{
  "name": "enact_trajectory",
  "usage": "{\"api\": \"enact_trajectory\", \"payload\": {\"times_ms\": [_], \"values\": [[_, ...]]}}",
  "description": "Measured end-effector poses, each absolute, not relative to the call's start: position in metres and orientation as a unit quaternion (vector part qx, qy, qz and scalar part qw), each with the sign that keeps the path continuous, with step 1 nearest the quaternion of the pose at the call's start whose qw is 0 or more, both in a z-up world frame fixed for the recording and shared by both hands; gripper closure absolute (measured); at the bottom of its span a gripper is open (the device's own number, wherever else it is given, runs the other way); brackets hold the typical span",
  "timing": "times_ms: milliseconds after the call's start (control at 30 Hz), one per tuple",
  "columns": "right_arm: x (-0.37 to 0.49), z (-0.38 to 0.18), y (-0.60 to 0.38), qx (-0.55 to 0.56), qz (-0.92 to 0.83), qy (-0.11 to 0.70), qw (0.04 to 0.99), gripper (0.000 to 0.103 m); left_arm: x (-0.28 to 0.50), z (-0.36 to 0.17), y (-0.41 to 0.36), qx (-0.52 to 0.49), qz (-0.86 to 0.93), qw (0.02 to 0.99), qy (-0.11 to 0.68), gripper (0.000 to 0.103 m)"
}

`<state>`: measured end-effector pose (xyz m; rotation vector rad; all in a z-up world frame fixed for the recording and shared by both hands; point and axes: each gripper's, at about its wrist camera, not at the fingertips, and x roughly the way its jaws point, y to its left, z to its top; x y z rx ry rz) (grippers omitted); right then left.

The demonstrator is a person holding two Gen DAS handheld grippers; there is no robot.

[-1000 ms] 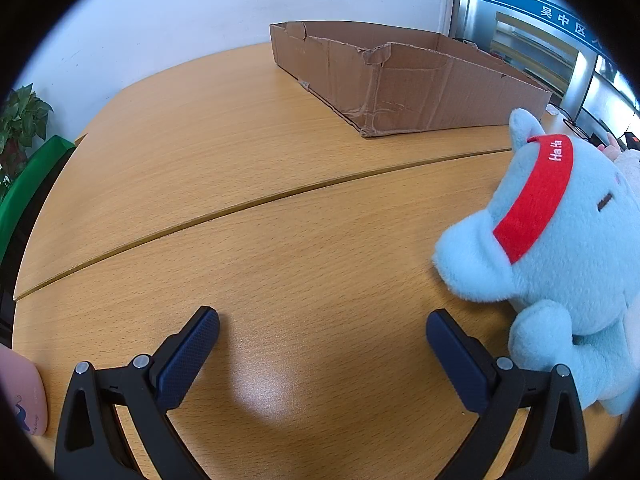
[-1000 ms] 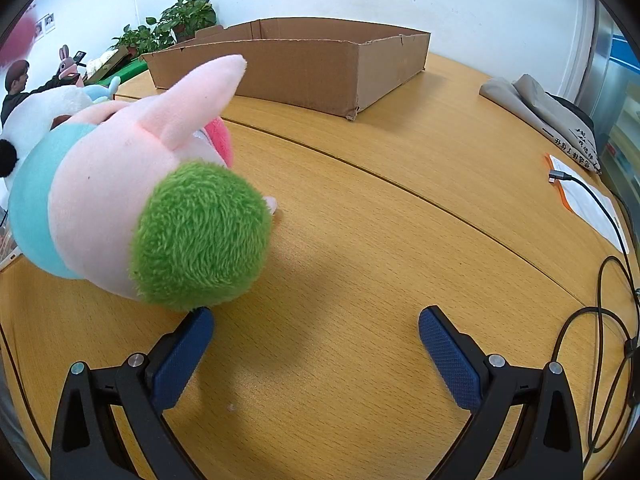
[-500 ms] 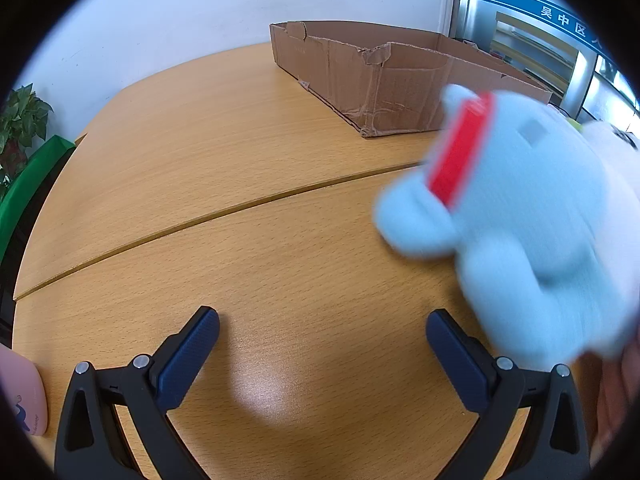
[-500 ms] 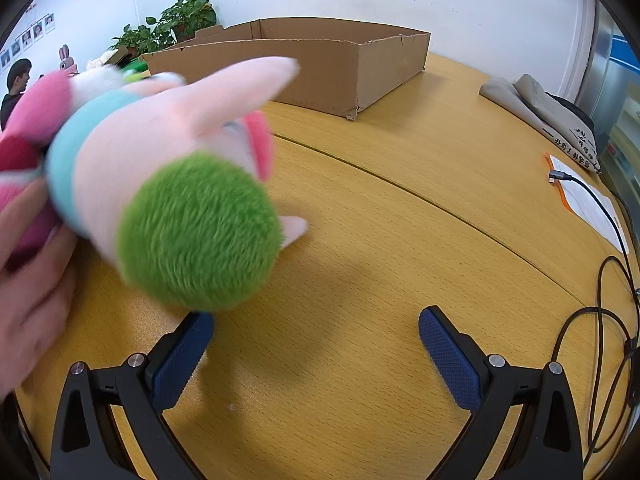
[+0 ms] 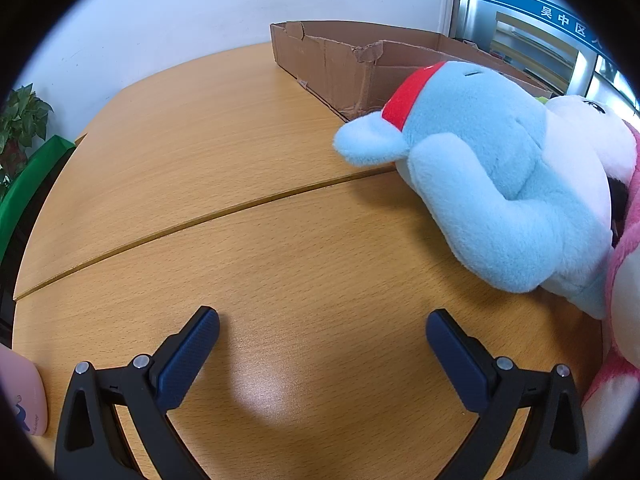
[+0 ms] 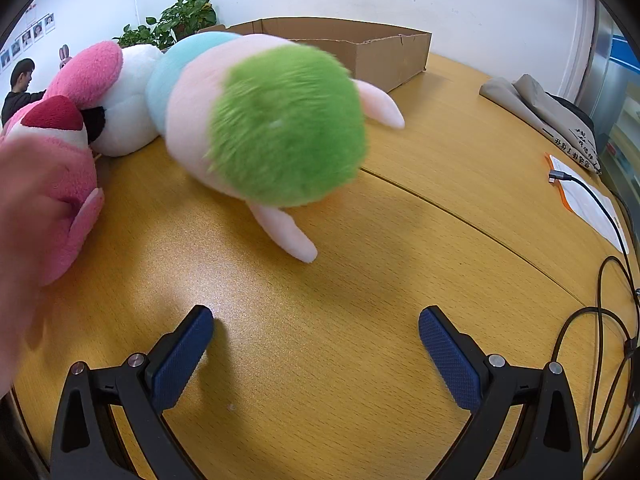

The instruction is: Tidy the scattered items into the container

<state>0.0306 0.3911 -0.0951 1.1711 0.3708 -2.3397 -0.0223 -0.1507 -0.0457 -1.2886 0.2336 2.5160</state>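
Observation:
A light blue plush with a red headband [image 5: 492,168] lies on its side on the wooden table at the right of the left wrist view, against a white plush [image 5: 588,136] and a pink plush [image 5: 624,292]. The open cardboard box [image 5: 360,64] stands behind it. My left gripper [image 5: 322,334] is open and empty, left of and in front of the blue plush. In the right wrist view a pink plush with a green tuft [image 6: 280,128] lies ahead, blurred, in front of the box [image 6: 380,56]. My right gripper [image 6: 316,332] is open and empty, well short of it.
A bare hand [image 6: 36,208] rests on a pink plush [image 6: 76,128] at the left of the right wrist view. A grey bag [image 6: 544,112], papers [image 6: 588,196] and a black cable [image 6: 600,320] lie at the right. Potted plants [image 6: 176,20] stand behind. A pink object [image 5: 24,400] lies at my left gripper's left.
A hand has pushed the plush toys across the table towards the box. The blue plush has tipped onto its side. The green-tufted plush has turned and shifted right. Both grippers have stayed still.

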Motion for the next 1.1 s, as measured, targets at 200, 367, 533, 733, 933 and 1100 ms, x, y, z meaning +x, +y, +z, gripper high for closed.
{"api": "enact_trajectory", "payload": {"times_ms": [200,367,533,733,933,1100], "values": [[0.029,-0.096,0.391,0.429,-0.858,0.136,0.247,0.000,-0.023,-0.047,-0.149,-0.449,0.877,0.152,0.082,0.000],[0.028,-0.097,0.391,0.428,-0.859,0.136,0.248,0.000,-0.021,-0.048,-0.151,-0.448,0.877,0.151,0.082,0.000],[0.028,-0.096,0.390,0.431,-0.864,0.126,0.230,0.000,-0.023,-0.049,-0.147,-0.448,0.879,0.142,0.078,0.000],[0.038,-0.096,0.377,0.439,-0.879,0.091,0.159,0.000,-0.019,-0.048,-0.151,-0.449,0.882,0.124,0.073,0.000],[0.044,-0.096,0.368,0.445,-0.887,0.066,0.109,0.000,-0.005,-0.049,-0.154,-0.450,0.886,0.094,0.059,0.000],[0.070,-0.088,0.363,0.432,-0.898,0.058,0.062,0.000,0.036,-0.038,-0.161,-0.421,0.906,0.048,0.020,0.000]]}}
